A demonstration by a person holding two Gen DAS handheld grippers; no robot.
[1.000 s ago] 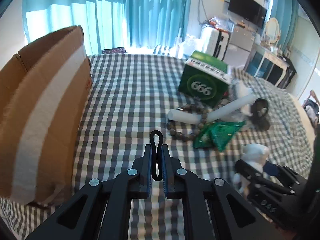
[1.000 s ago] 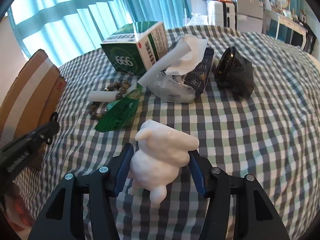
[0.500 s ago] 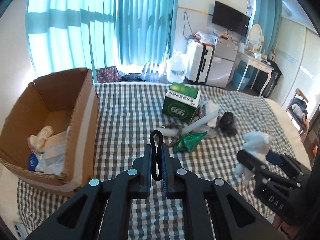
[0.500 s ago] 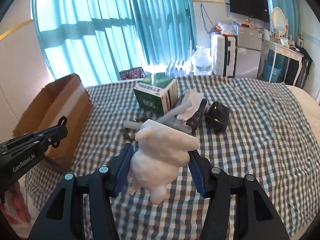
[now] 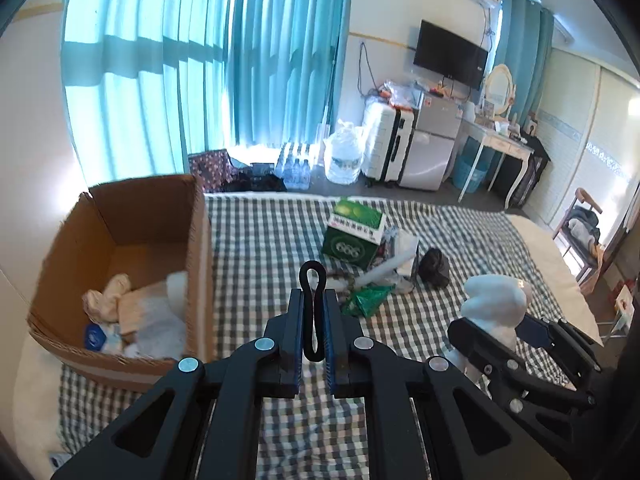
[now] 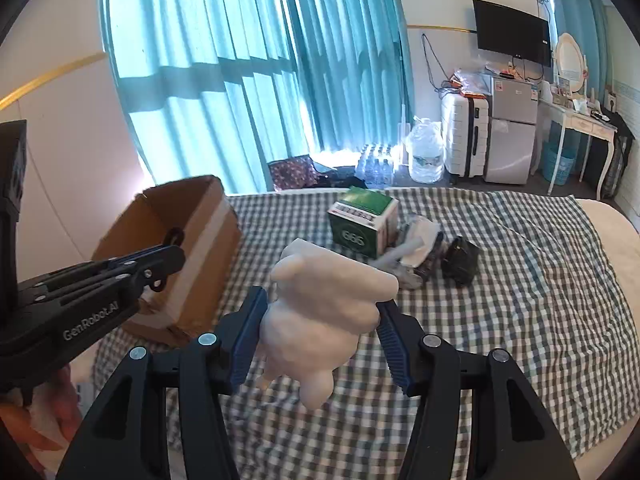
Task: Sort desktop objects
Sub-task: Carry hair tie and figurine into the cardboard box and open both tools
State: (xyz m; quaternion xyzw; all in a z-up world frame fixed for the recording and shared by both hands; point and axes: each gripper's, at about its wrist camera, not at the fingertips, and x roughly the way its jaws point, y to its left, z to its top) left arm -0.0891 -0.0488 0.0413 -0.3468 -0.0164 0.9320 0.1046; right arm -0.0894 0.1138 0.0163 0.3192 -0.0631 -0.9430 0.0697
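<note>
The white plush toy (image 6: pixel 320 312) sits clamped in your right hand-held gripper (image 6: pixel 320 332) above the bed — the open cardboard box (image 6: pixel 188 248) lies ahead-left, nearer your left hand-held gripper (image 5: pixel 314 334), which pinches a black loop (image 5: pixel 314 312).

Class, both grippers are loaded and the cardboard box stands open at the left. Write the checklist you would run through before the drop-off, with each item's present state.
1. White plush toy clamped between the right gripper fingers: ok.
2. Black loop pinched in the shut left gripper: ok.
3. Cardboard box open at the top: ok.
4. Room left in the box above the items already inside: ok.
5. Either load over the box opening: not ok; both hang over the checked cloth beside it.
6. Grippers apart from each other: ok.
</note>
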